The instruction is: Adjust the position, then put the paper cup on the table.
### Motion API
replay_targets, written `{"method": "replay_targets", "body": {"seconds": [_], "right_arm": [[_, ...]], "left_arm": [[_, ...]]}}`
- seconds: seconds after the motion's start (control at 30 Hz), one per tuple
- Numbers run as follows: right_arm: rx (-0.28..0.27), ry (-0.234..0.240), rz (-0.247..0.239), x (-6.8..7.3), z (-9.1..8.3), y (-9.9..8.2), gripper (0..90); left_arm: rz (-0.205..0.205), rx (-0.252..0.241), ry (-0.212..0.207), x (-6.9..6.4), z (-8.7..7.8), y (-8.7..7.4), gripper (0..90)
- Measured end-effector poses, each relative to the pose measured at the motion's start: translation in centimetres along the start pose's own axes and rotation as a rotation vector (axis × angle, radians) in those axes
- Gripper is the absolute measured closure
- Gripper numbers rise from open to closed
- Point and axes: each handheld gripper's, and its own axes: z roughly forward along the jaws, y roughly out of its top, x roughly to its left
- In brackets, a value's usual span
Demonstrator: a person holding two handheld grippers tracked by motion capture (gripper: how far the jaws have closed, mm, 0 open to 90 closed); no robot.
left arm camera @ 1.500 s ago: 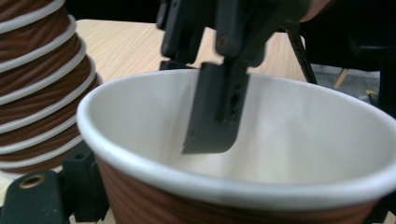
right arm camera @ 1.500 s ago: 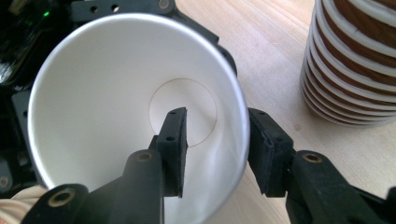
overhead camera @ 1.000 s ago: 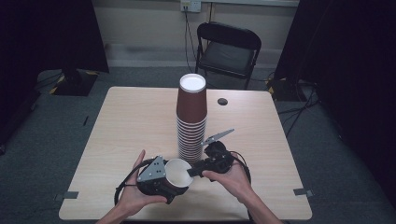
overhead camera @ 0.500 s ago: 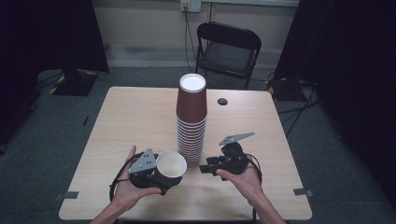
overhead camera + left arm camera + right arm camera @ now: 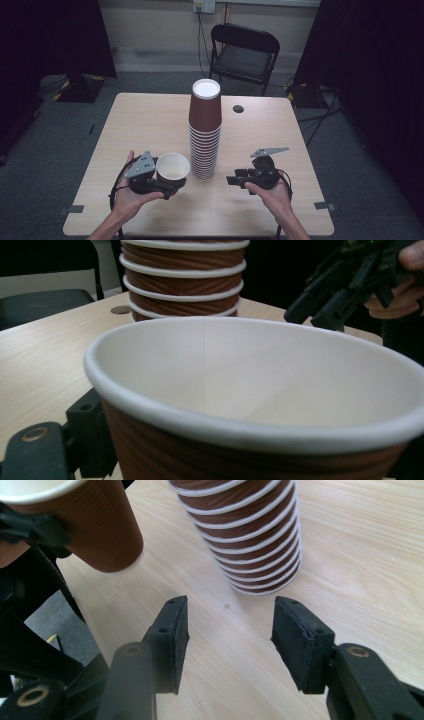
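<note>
- The left gripper (image 5: 167, 184) is grasping a single brown paper cup (image 5: 172, 168) by its ribbed wall, mouth up, just left of the foot of the tall cup stack (image 5: 205, 131); in the left gripper view the cup's white rim (image 5: 250, 425) is sitting between the camera and the stack. The squeeze should be staying light, since thin paper probably buckles under pressure.
- The cup is hanging clear of the bench (image 5: 150, 120), judging by the right gripper view, where its base (image 5: 112, 550) is floating above the wood. Keeping it level and away from the stack should be avoiding a knock that topples the column.
- The right gripper (image 5: 231, 180), just right of the stack's foot, has just been opening; its fingers (image 5: 170, 640) are standing released with only bare bench between them.
- Next, it is probably best approaching the stack's lowest rims (image 5: 265, 577) squarely.
</note>
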Motion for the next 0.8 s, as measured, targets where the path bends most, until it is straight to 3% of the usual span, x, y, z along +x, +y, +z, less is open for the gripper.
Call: {"method": "replay_targets", "body": {"seconds": [0.2,0.3,0.57,0.8], "right_arm": [[-0.015,-0.012,0.007,-0.3,-0.4,-0.7,48.1],[-0.029,-0.018,0.010,-0.6,-0.6,-1.0,47.7],[-0.054,-0.051,0.030,-1.5,-1.4,-2.0,46.3],[-0.078,-0.085,0.038,-2.4,-1.6,-2.6,44.4]], "left_arm": [[-0.019,-0.015,0.038,0.9,-0.7,0.2,10.8],[-0.027,-0.025,0.037,1.3,-0.9,0.3,10.8],[-0.031,-0.053,0.105,3.4,-2.0,1.1,10.8],[-0.058,-0.071,0.150,5.3,-1.1,1.1,10.7]]}}
